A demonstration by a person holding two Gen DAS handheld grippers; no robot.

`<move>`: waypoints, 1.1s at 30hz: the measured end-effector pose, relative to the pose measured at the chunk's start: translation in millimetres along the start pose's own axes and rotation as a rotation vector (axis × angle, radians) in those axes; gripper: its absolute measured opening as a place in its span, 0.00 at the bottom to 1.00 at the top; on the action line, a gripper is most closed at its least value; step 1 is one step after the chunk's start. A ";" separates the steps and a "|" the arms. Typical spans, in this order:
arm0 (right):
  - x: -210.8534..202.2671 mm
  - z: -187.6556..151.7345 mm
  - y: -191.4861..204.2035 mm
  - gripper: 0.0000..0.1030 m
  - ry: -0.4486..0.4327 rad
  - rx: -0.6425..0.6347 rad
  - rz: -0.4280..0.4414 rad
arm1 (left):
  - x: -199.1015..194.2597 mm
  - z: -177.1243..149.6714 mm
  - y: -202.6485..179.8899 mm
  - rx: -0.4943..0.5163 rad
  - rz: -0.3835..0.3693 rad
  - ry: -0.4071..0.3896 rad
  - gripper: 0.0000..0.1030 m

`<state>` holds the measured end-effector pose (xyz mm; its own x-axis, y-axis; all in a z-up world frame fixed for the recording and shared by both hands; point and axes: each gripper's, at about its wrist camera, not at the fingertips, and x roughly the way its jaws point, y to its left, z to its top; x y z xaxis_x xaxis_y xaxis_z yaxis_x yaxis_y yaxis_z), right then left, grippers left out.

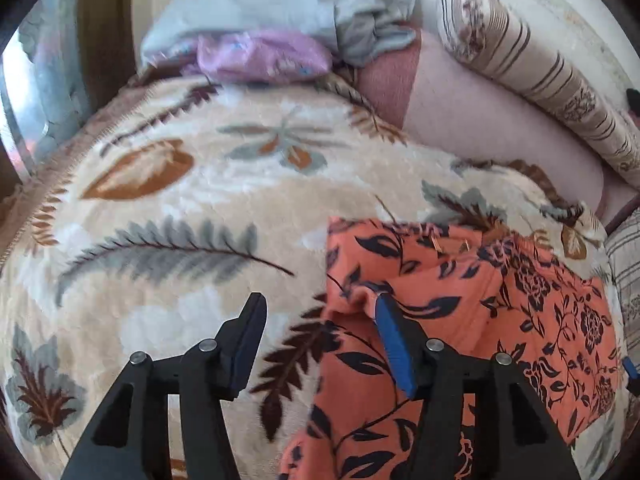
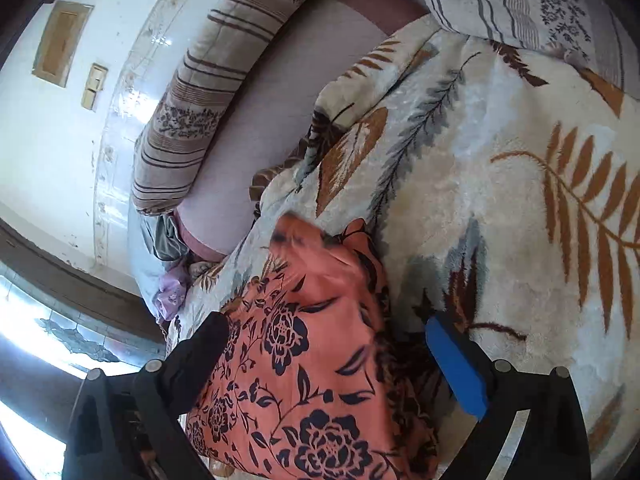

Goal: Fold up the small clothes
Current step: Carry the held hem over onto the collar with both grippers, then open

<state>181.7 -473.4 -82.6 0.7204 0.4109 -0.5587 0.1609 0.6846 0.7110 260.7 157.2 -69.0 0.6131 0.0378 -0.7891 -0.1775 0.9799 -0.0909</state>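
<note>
A: Lying where, the orange floral garment [image 1: 460,320]?
B: On leaf-print blanket [image 1: 180,208], on bed.
A: Tools?
B: Left tool [image 1: 318,314] spread wide, one finger on cloth edge. Right tool [image 2: 326,332] spread, straddling garment, nothing gripped.

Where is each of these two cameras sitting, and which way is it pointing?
Left wrist: on the left gripper, looking along its open fingers over the blanket toward the pillows.
Right wrist: on the right gripper, fingers open astride the orange cloth, facing the wall.
Shared: orange cloth, blanket, striped pillows.
</note>
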 end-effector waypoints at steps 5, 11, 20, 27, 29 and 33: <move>1.1 -31.4 4.9 0.96 0.139 -0.204 -0.079 | -11.1 -28.3 -1.2 0.088 0.010 -0.022 0.64; 64.5 -52.8 21.0 0.42 0.312 -0.338 -0.199 | 43.4 -56.8 -52.8 0.249 0.009 0.120 0.14; -31.8 -46.3 114.5 0.17 0.218 -0.491 -0.160 | -92.5 -25.3 -52.8 0.160 -0.081 0.001 0.10; -97.8 -125.5 22.0 0.76 0.272 -0.293 -0.194 | -84.3 -152.9 6.5 0.120 -0.004 0.239 0.29; -98.9 -155.5 -48.0 0.82 0.310 -0.108 -0.291 | -74.9 -176.1 35.1 0.038 -0.042 0.214 0.37; -156.3 -170.7 -60.5 0.81 0.163 -0.057 -0.248 | -103.0 -162.7 51.0 -0.002 0.071 0.139 0.47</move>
<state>-55.8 -476.3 -111.2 0.5456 0.3147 -0.7767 0.2772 0.8069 0.5217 63.3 171.4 -91.2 0.4863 0.0796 -0.8702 -0.2182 0.9754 -0.0327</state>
